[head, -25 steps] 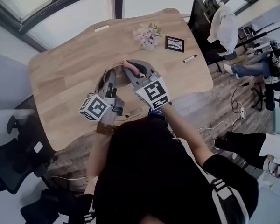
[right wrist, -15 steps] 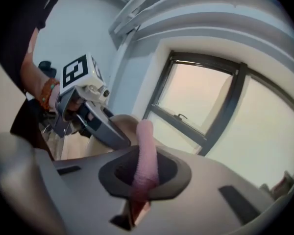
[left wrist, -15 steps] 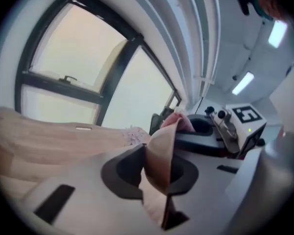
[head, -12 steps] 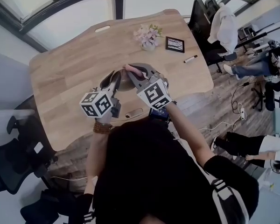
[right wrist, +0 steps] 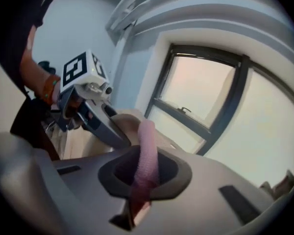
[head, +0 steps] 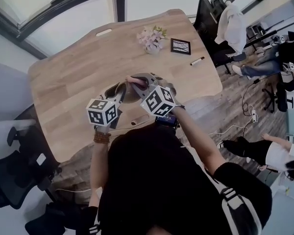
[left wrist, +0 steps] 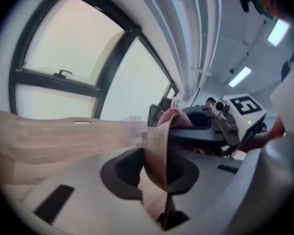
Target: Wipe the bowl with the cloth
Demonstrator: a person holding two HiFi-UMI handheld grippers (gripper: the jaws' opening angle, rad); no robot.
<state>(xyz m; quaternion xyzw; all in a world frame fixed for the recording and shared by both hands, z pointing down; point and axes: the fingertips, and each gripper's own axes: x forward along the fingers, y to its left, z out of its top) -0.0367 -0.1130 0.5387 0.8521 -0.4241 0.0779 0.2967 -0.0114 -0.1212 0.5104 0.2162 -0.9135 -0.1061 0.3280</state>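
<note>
The person is holding 2 grippers close together over the near part of the wooden table, with the marker cubes facing up toward the head camera. The left gripper is clamping the rim of the brown bowl; in the left gripper view its jaws are pinching the bowl's thin wall edge-on, with the bowl standing tilted rather than level. The right gripper is squeezing the pink cloth, and in the right gripper view its jaws are sitting tight on a rolled strip of that cloth, which is sticking out past the tips toward the bowl. The cloth is lying against the bowl's upper rim (whether it is reaching inside the bowl cannot be told). Each gripper is showing in the other's view: the right gripper beyond the bowl, the left gripper beside the cloth. Farther back on the table a small vase of pale flowers, a dark square frame and a marker pen are sitting well apart from the bowl, and a small tan oblong object is lying near the table's front edge, just below the grippers
</note>
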